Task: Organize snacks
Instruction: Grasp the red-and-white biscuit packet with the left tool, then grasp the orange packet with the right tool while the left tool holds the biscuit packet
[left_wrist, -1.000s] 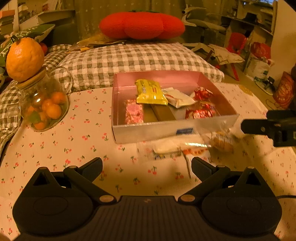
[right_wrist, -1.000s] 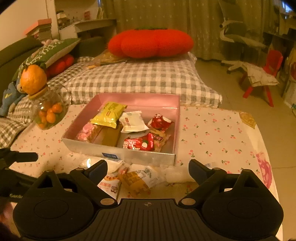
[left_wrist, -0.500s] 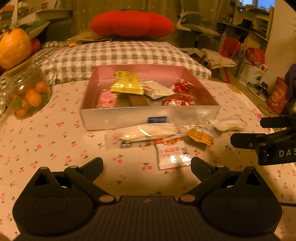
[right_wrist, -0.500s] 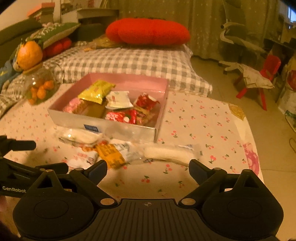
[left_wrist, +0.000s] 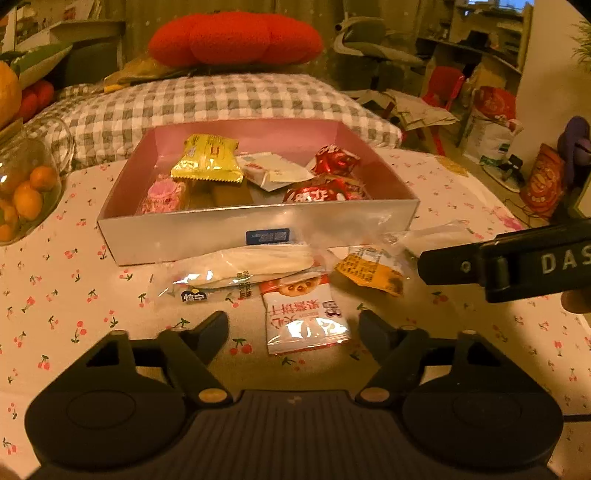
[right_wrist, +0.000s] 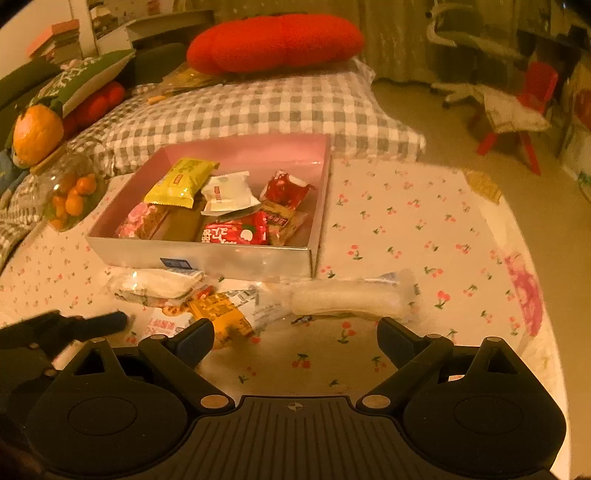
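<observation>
Four loose snacks lie on the cherry-print cloth (left_wrist: 92, 295), all just in front of the box. The red-and-white biscuit packet (left_wrist: 304, 317) is flat and shiny, with a picture of biscuits at its top edge. The clear packet with a white cake (left_wrist: 243, 266) is long and lies against the front wall of the box, and the top of the biscuit packet is tucked under it. The orange packet (left_wrist: 369, 271) is partly clear and crumpled. A second clear packet with a white cake (right_wrist: 347, 301) lies to the right of the others.

The left gripper (left_wrist: 293, 328) has its fingers wide apart and holds nothing; the biscuit packet lies between its fingertips, at 12 o'clock from it. The right gripper (right_wrist: 295, 341) is also spread wide and empty. The orange packet is at its 10 o'clock, just beside its left fingertip, and the second white cake is at 12 to 1 o'clock, near.

The silver box (left_wrist: 221, 236) is pink inside. It holds a yellow packet (left_wrist: 208, 158), a white packet (left_wrist: 275, 171), two red packets (right_wrist: 236, 232), a pink packet (left_wrist: 162, 190) and a brown one. At 9 o'clock from the box stands a glass jar (right_wrist: 70, 192) with small oranges inside.
</observation>
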